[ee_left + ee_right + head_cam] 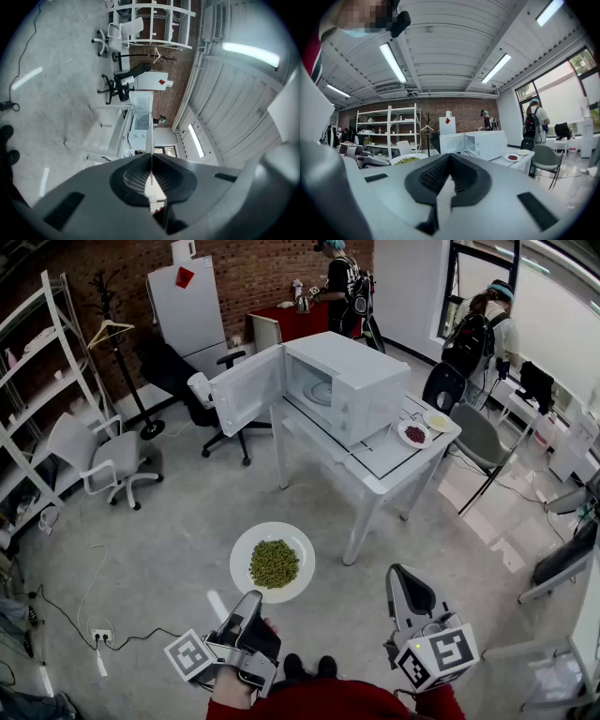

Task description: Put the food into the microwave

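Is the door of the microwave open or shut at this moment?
Open. The door of the microwave stands swung wide out, and the turntable inside is visible.

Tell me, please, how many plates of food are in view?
3. The left tool grips the plate of green food; the plate of red food and the plate of pale food sit on the table beside the microwave. More may be hidden.
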### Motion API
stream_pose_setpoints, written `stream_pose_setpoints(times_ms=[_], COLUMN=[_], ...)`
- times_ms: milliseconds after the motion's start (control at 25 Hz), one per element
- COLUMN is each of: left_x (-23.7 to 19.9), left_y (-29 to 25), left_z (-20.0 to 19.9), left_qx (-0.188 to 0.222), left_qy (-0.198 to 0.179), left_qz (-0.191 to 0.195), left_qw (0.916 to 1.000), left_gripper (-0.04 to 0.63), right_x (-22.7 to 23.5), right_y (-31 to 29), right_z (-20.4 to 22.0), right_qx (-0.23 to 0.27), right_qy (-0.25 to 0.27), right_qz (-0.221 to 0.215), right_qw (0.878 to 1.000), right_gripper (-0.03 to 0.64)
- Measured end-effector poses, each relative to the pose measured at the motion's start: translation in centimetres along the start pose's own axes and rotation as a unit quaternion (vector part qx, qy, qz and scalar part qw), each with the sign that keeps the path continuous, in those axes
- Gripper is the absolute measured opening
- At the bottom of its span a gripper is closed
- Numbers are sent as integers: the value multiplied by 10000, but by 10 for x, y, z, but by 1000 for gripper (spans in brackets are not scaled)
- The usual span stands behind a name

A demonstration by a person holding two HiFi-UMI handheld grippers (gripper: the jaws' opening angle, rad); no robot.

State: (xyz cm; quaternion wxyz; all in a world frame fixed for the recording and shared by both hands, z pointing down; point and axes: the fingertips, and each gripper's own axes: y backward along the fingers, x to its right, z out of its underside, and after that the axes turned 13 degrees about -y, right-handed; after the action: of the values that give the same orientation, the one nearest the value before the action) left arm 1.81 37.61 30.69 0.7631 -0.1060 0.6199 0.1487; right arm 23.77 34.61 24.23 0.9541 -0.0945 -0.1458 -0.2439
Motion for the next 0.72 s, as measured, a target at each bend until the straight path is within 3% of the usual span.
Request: stream_pose_setpoints(times_ms=[520, 720], left_x=[-3, -12], left_y=[9, 1], left_z=[-18, -31], left_qx=[36, -68], left_qy=[-6, -223], left_qz=[-29, -132], left_qw=[10000, 9996], left_gripper=[18, 20], right_x=[-17, -21], right_y=[-16, -27], right_z=[8, 19], right_qx=[-135, -261], right_qy=[-10, -105], right_qz=[-110, -163], right_qw=[9998, 9995], right_gripper=[14, 14])
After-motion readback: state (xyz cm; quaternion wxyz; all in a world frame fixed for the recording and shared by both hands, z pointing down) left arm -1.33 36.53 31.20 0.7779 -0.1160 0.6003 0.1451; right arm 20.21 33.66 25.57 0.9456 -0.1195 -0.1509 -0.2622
